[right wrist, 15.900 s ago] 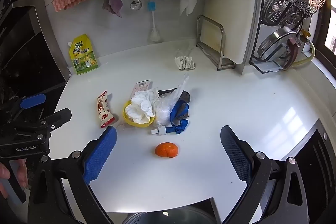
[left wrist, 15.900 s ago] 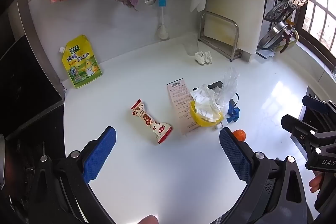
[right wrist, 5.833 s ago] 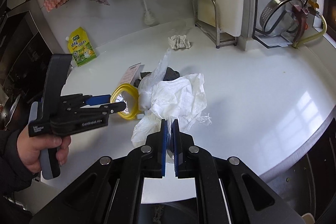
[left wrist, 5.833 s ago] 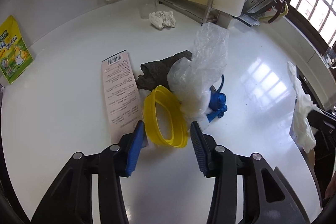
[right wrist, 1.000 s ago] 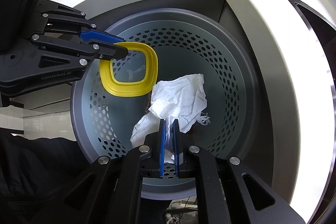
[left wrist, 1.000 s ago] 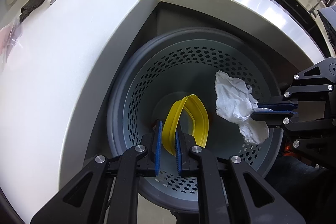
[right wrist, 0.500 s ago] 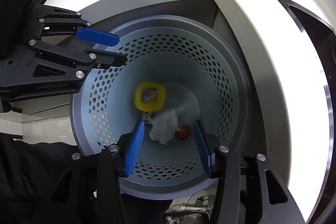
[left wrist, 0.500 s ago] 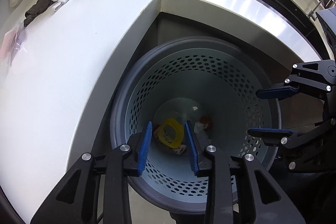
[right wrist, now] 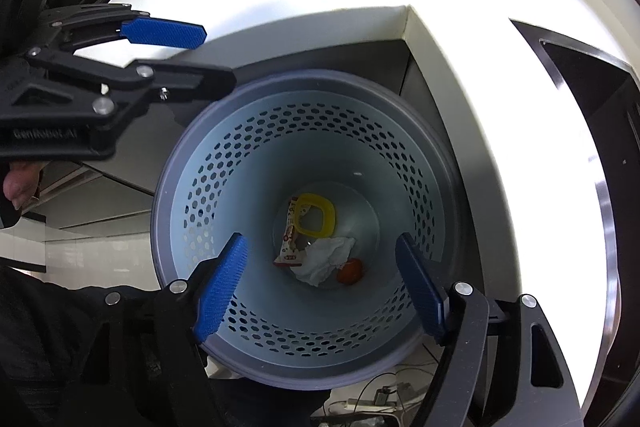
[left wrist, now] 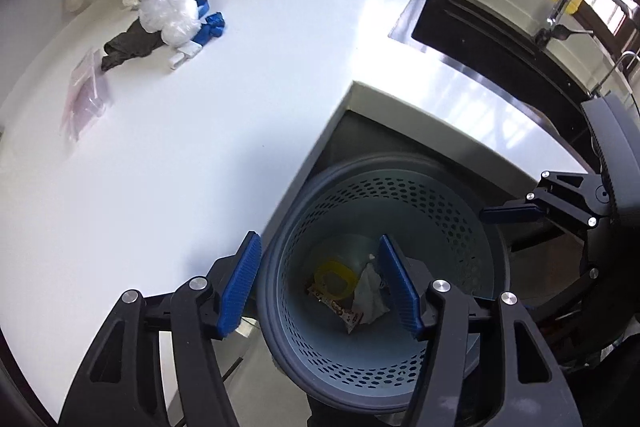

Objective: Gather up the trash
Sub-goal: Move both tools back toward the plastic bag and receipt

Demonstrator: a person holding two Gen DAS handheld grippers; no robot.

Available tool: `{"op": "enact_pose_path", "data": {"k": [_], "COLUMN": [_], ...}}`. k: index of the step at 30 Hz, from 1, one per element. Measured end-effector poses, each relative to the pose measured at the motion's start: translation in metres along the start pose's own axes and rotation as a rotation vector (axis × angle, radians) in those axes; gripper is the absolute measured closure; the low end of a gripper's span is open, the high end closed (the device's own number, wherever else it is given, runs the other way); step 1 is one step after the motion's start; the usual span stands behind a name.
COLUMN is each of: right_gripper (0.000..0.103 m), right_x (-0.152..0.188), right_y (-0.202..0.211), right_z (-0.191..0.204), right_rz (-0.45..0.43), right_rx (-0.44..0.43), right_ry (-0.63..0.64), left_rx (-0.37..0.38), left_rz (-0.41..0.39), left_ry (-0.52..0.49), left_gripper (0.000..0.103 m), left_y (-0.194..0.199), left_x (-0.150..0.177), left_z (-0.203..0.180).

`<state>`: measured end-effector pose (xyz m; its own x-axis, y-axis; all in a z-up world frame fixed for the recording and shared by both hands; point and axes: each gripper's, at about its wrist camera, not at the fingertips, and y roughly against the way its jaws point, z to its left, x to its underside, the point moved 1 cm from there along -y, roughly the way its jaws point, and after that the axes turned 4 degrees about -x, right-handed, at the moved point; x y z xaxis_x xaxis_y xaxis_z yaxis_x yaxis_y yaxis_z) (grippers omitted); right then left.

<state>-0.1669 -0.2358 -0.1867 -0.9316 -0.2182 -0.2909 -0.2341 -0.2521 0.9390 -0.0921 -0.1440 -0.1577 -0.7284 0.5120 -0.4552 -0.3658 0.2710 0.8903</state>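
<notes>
Bin (right wrist: 400,155): upright, mouth up, tucked in the worktop's (left wrist: 200,131) inner corner.
Inside: yellow ring (right wrist: 316,215) flat, wrapper (right wrist: 289,239) lengthwise beside it, tissue (right wrist: 324,259).
Left tongs (left wrist: 320,287): spread, empty.
Right tongs (right wrist: 320,291): spread, empty.
Far edge: plastic bag (left wrist: 176,7).

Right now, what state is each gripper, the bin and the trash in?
left gripper: open, empty
right gripper: open, empty
perforated bin: upright, holding trash
yellow ring: flat at bin bottom
white tissue: crumpled in bin
plastic bag: crumpled on counter
</notes>
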Motion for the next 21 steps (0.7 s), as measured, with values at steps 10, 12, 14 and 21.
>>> {"op": "enact_pose_path", "data": {"k": [10,12,14,21], "right_gripper": [0.027,0.027,0.027,0.027], "right_x": [-0.055,-0.071,-0.09,-0.168], "right_y": [0.044,0.049,0.054,0.058], "right_z": [-0.005,-0.01,-0.014,-0.028], "right_rz": [-0.159,-0.194,-0.225,-0.312], "right_rx": [-0.028,-0.036,-0.042,-0.045], "right_ry": [-0.003,-0.008,-0.018,-0.042], "left_rx": [-0.105,-0.13,-0.153,-0.234], "left_rz": [-0.129,-0.144,-0.155,-0.183], "left_ry": [0.164,0.193,0.222,0.277], "left_gripper": [0.023,0.022,0.021,0.02], "left_y": [0.046,0.048,0.052,0.051], "left_x": [-0.034,-0.041,-0.047,-0.066], "left_z": [0.061,0.077,0.097,0.143]}}
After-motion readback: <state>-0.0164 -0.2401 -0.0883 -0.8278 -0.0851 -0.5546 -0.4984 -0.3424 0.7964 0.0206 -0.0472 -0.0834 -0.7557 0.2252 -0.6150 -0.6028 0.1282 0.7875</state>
